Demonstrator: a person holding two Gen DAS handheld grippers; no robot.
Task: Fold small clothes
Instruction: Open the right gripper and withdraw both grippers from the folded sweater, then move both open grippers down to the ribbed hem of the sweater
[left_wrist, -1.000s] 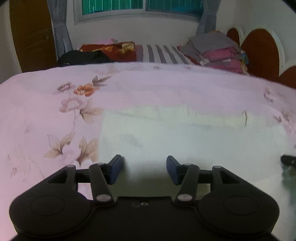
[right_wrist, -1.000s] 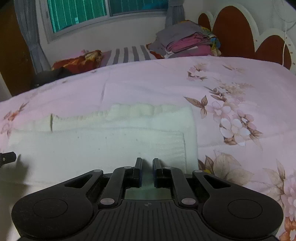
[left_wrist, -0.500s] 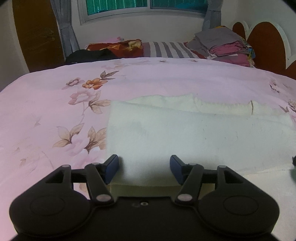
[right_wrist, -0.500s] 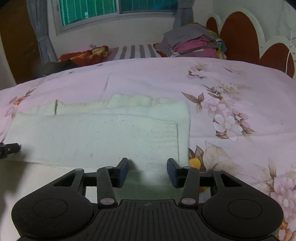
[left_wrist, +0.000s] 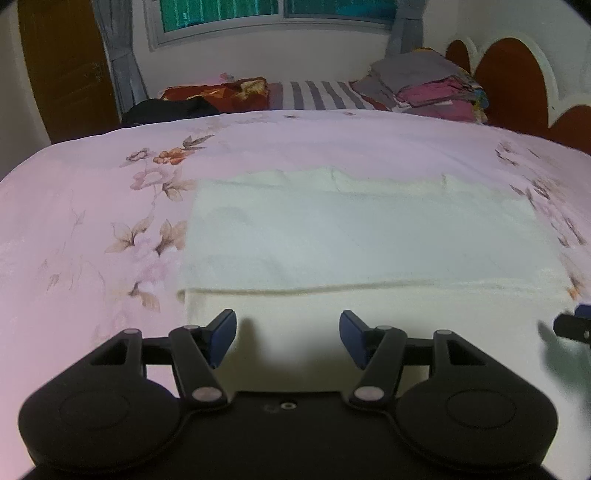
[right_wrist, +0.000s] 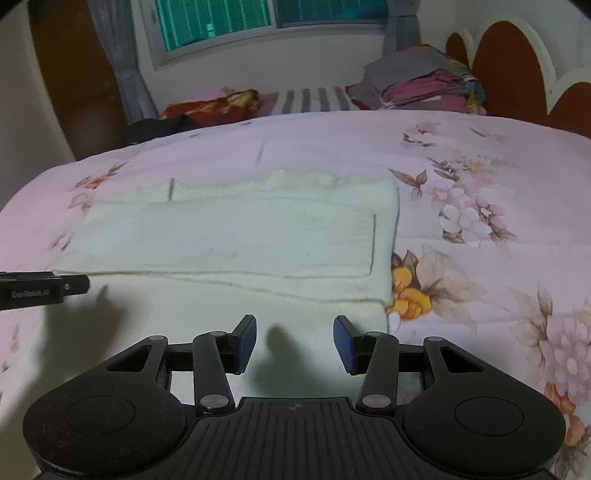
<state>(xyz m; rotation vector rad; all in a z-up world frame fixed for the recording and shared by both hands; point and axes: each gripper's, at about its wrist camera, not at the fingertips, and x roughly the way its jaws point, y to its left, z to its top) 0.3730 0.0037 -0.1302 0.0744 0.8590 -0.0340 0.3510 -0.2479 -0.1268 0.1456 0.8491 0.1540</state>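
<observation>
Cream-white knitted garment (left_wrist: 354, 236), soft and thick, lies flat on the pink floral bedspread (left_wrist: 92, 206) of the bed. Far portion is doubled over onto the near portion; the folded edge runs crosswise just ahead of both tools. In the right wrist view the upper layer's corner sits slightly inside the lower layer's right edge, so the layers are not flush there.

Left hand-held gripper (left_wrist: 288, 334): jaws apart, nothing between the blue pads, poised over the near left part of the garment. No contact with cloth visible.

Right hand-held gripper (right_wrist: 294, 341): jaws apart, nothing clamped, over the near right part close to the garment's right edge. A fingertip of the left tool shows at the left border of this view.

Judgement: one fold looks laid and let go; a further fold likely remains.

Risks from here:
- The knit is thick and springy, so the unheld top layer may creep open or slide.
- Pinching only the top layer at the next grasp would peel the fold apart. Cause: the edges are stacked close together.
- Uneven grasp points left versus right would skew the next fold and worsen the corner offset.
- The soft bedspread may bunch under the pads and get caught with the garment.
</observation>
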